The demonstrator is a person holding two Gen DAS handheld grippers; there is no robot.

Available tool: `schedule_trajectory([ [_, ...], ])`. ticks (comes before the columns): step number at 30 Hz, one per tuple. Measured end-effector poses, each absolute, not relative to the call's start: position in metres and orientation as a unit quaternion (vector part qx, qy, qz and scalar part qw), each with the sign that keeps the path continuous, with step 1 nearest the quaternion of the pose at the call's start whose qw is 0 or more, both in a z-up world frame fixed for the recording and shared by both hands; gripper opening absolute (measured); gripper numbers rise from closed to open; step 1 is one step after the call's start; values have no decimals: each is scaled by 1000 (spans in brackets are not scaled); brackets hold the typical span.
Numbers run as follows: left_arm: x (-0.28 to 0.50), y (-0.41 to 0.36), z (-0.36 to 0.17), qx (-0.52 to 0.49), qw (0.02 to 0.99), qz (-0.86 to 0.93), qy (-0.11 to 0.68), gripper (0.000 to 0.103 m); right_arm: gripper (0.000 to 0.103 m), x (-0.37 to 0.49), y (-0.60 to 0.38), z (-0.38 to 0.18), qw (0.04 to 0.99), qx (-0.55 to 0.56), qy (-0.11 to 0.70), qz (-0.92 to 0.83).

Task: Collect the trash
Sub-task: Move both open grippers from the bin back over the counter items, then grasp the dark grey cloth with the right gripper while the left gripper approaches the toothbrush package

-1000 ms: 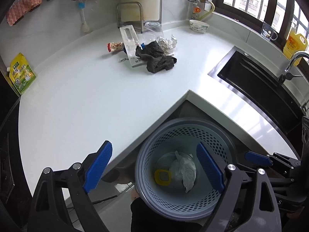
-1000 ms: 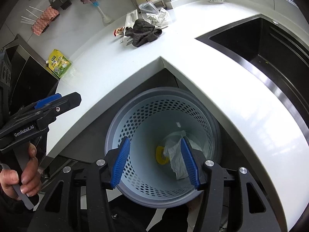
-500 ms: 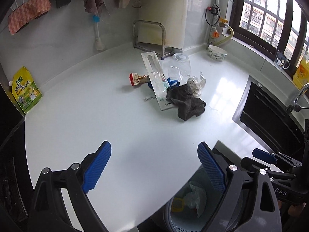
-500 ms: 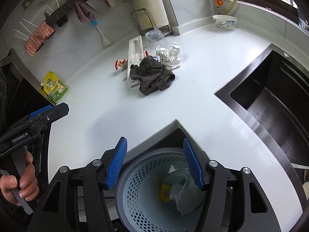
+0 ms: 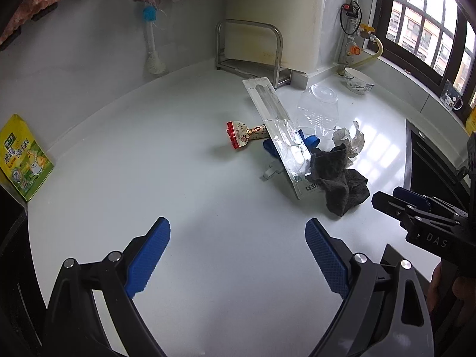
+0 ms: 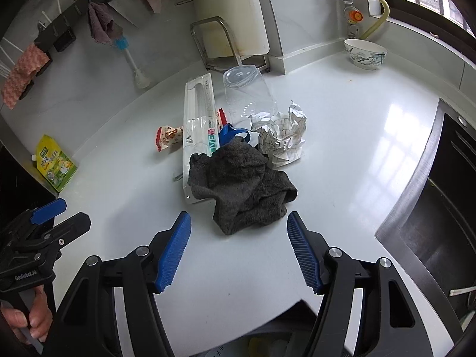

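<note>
Both claws are empty, right gripper (image 6: 238, 250) opening wider and left gripper (image 5: 238, 255) spread, so the trash pile (image 6: 238, 154) on the counter (image 6: 342, 154) is all left to collect.

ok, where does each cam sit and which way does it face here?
Left wrist: on the left tool, angled down across the countertop at the trash pile; own open blue fingers show, right tool at the right edge.
Right wrist: on the right tool, aimed down at the grey cloth; own opening, empty fingers, left tool and a hand lower left.
Shared: cloth, clear blister pack, snack wrapper, bowl.
</note>
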State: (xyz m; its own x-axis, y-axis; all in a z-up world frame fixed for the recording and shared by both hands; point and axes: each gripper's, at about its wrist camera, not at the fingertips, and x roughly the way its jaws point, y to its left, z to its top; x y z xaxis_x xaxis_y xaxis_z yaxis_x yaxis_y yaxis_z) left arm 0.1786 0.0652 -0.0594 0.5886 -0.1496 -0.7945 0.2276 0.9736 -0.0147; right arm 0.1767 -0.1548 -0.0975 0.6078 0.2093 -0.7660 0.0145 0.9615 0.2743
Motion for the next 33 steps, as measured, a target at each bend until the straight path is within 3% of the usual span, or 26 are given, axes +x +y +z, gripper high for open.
schedule_trajectory([
  [13, 219, 64, -86, 44, 874, -148, 460, 90, 64, 228, -157, -137, 869, 134, 477, -14],
  [23, 232, 60, -97, 44, 868, -159, 469, 90, 64, 240, -128, -148, 870, 66, 489, -8],
  [27, 235, 59, -99, 40, 867, -160, 471, 90, 43, 236, -124, -145, 878, 58, 475, 3],
  [33, 237, 52, -99, 38, 868, -166, 467, 91, 26, 230, -135, -136, 884, 84, 459, 15],
])
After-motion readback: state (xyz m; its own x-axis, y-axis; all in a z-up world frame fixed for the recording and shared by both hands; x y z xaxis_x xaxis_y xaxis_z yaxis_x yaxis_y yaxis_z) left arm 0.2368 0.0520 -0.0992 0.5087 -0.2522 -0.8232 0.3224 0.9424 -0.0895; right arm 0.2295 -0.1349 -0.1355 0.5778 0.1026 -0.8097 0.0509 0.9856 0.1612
